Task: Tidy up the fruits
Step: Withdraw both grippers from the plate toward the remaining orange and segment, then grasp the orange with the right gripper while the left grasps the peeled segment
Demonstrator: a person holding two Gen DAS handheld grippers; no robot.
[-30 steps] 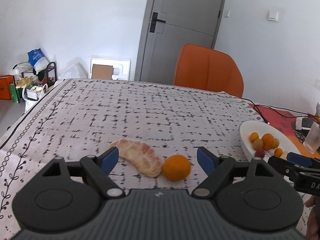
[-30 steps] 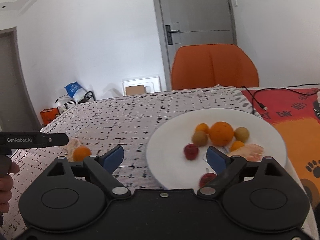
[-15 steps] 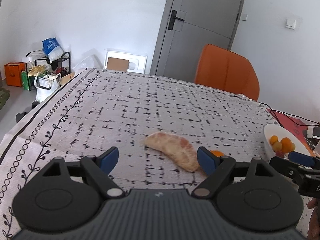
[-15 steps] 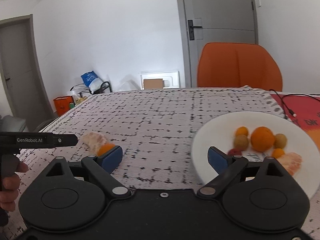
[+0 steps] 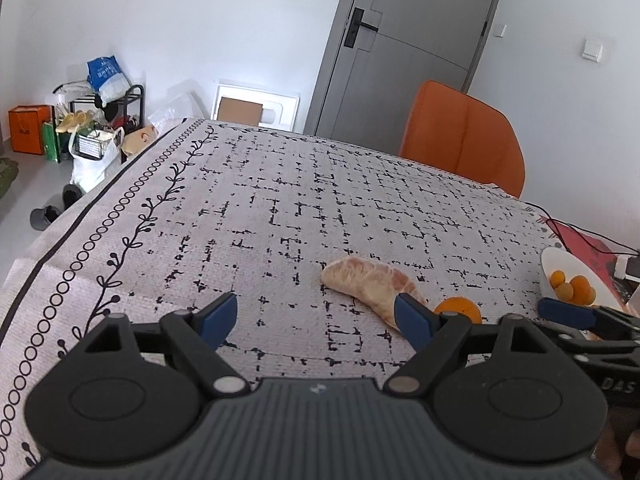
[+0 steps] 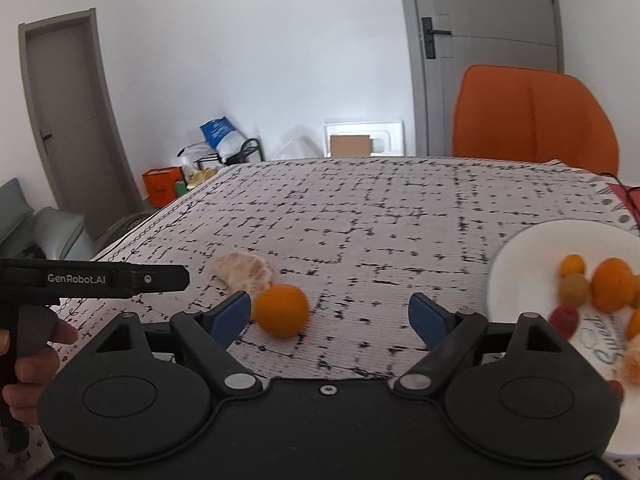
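A peeled pomelo segment (image 5: pixel 370 282) lies on the patterned tablecloth, with a small orange (image 5: pixel 458 307) just right of it. My left gripper (image 5: pixel 316 316) is open and empty, low over the cloth; its right finger covers the segment's near end. In the right wrist view the orange (image 6: pixel 282 310) sits just inside my open, empty right gripper (image 6: pixel 330 314), close to its left finger, with the segment (image 6: pixel 244 270) behind it. A white plate (image 6: pixel 520 256) at right holds several small fruits.
An orange chair (image 5: pixel 462 136) stands at the table's far side. A black cable (image 5: pixel 580 234) and a red mat lie by the plate (image 5: pixel 554 258). The left gripper's body (image 6: pixel 96 278) and the hand holding it show at left in the right wrist view.
Both grippers have swung left. The fruits have slid right in the left wrist view. In the right wrist view the orange now lies between the fingers and the plate has moved to the right edge.
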